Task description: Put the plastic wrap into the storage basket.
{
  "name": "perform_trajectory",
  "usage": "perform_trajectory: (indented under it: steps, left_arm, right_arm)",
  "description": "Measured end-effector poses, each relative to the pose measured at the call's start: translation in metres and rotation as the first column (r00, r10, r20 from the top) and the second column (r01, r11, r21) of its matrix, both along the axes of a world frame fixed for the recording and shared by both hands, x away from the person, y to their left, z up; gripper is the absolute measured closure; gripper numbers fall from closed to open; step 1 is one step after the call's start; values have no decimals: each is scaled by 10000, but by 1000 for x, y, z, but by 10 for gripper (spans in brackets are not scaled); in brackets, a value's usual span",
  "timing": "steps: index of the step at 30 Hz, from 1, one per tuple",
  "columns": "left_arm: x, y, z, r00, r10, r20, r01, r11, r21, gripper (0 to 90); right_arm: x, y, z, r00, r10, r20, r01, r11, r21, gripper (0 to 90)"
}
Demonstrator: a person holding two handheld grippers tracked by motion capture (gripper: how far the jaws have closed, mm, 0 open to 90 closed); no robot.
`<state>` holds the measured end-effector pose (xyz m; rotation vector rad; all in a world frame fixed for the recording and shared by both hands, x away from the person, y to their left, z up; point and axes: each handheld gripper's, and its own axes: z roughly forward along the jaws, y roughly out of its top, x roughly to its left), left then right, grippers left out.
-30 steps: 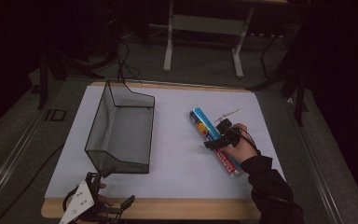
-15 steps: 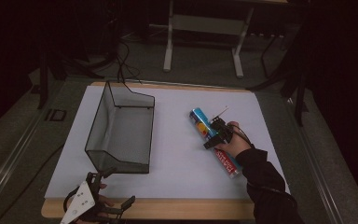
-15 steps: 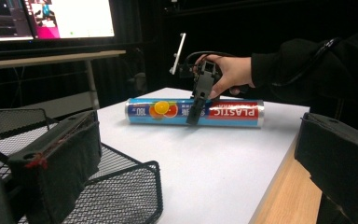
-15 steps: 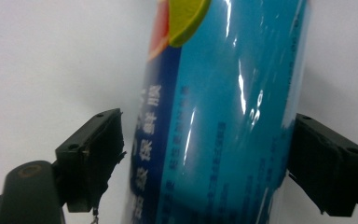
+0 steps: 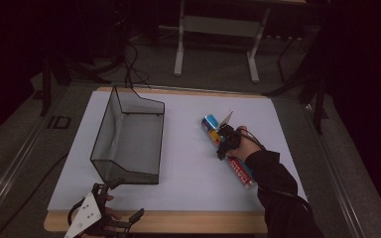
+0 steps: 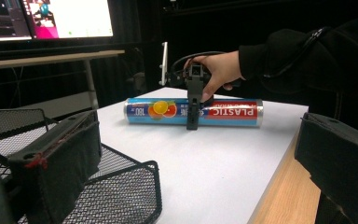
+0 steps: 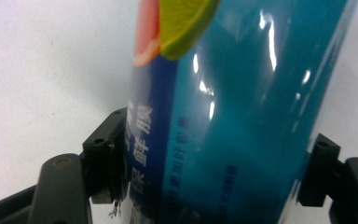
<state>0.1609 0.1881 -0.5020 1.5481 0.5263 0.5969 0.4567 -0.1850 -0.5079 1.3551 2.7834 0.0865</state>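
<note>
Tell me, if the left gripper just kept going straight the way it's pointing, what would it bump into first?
Probably the wire basket, whose corner lies just ahead between the left gripper's open jaws. Farther along sits the tube, though depth is hard to judge.

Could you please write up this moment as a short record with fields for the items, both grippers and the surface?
surface: white table top with a wooden front edge
item in hand: plastic wrap roll, blue and red, lying on its side to the right of the basket
right gripper: jaws astride the roll's middle and just closing; pads against both its sides in the right gripper view
container: black wire mesh basket, left part of the table, nothing visible inside
left gripper: jaws apart, holding nothing, at the front edge just before the basket
</note>
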Motion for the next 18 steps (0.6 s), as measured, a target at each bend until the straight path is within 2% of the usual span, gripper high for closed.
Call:
perform_trajectory:
  steps: [6, 11, 15, 18]
  left_arm:
    - [0, -1, 0, 10000, 32, 0, -32, 9999, 105, 12]
    - [1, 0, 0, 10000, 66, -8, -66, 9999, 107, 11]
    - [1, 0, 0, 10000, 70, -9, -70, 9999, 143, 11]
    - [1, 0, 0, 10000, 86, 5, -86, 9999, 140, 12]
  right_arm:
    - [1, 1, 1, 9992, -391, -106, 390, 9992, -93, 300]
    - [0, -4, 2, 9964, -841, 68, 838, 9957, 393, 312]
    - [1, -5, 4, 9947, -1027, 105, 1023, 9942, 315, 315]
    - [2, -8, 10, 9923, -1203, 284, 1190, 9919, 445, 316]
